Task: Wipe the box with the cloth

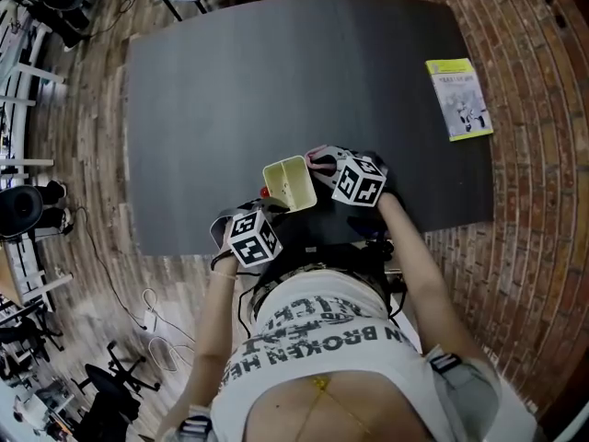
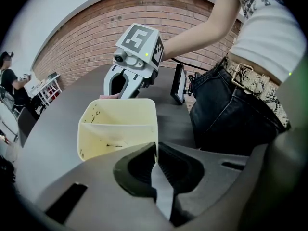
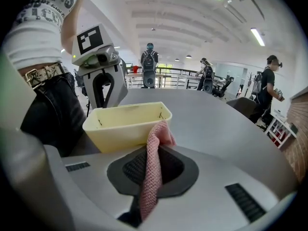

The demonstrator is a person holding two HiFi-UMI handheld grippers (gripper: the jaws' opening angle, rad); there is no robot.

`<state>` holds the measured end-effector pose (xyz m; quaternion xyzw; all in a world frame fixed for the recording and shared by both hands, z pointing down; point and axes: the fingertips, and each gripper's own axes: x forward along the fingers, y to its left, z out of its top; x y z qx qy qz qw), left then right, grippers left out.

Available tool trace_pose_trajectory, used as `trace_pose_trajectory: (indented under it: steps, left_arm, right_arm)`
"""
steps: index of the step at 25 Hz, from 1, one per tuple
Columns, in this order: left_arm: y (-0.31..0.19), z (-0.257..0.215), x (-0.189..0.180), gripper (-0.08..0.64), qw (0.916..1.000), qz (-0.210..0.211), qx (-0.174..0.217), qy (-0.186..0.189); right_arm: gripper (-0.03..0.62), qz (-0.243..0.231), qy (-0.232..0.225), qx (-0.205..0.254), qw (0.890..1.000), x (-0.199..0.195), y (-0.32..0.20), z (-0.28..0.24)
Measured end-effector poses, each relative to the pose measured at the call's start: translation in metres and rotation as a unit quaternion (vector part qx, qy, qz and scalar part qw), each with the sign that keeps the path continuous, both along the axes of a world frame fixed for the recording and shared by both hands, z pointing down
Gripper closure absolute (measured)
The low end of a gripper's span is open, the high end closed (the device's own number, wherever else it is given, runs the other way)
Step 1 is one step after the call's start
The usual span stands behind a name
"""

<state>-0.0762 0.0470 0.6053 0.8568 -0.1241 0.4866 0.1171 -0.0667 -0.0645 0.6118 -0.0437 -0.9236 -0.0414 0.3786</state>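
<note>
Seen from the head camera, looking steeply down: a person stands at the near edge of a dark grey desk (image 1: 276,81) with a gripper in each hand. A pale yellow box (image 1: 289,182), open at the top, is at that near edge. The left gripper (image 1: 269,208) reaches it from the near left and the right gripper (image 1: 320,166) from the right. A scrap of pink cloth (image 1: 319,157) shows at the right gripper's tip, just beside the box. A yellow-green booklet (image 1: 458,98) lies well apart, near the desk's right edge. Seen from the left gripper's camera: the left gripper (image 2: 155,161) has its fingers (image 2: 132,170) drawn narrow on the near right wall of the box (image 2: 118,129), the thin rim pinched between the dark pads. A few dark marks show inside the box. Across it the right gripper (image 2: 122,88) comes down at the far rim, and the person's jeans and belt fill the right side. Seen from the right gripper's camera: the right gripper (image 3: 153,167) has its fingers (image 3: 175,170) clamped on the pink knitted cloth (image 3: 161,134). The cloth stands up between them and touches the near corner of the box (image 3: 120,129). The left gripper (image 3: 102,97) stands at the box's far side, and other people stand well behind in a bright hall
</note>
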Motion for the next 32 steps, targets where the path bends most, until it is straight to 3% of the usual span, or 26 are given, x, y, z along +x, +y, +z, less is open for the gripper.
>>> trace_pose_trajectory:
  steps: [10, 32]
  left_arm:
    - [0.002, -0.001, -0.003, 0.537, 0.9999, 0.006, -0.006, 0.014]
    - [0.002, 0.000, -0.004, 0.538, 0.9997, -0.005, -0.006, 0.022]
  right_arm:
    - [0.575, -0.013, -0.001, -0.016, 1.000, 0.007, 0.029, -0.003]
    - [0.575, 0.031, -0.032, -0.062, 0.997, 0.025, 0.100, -0.006]
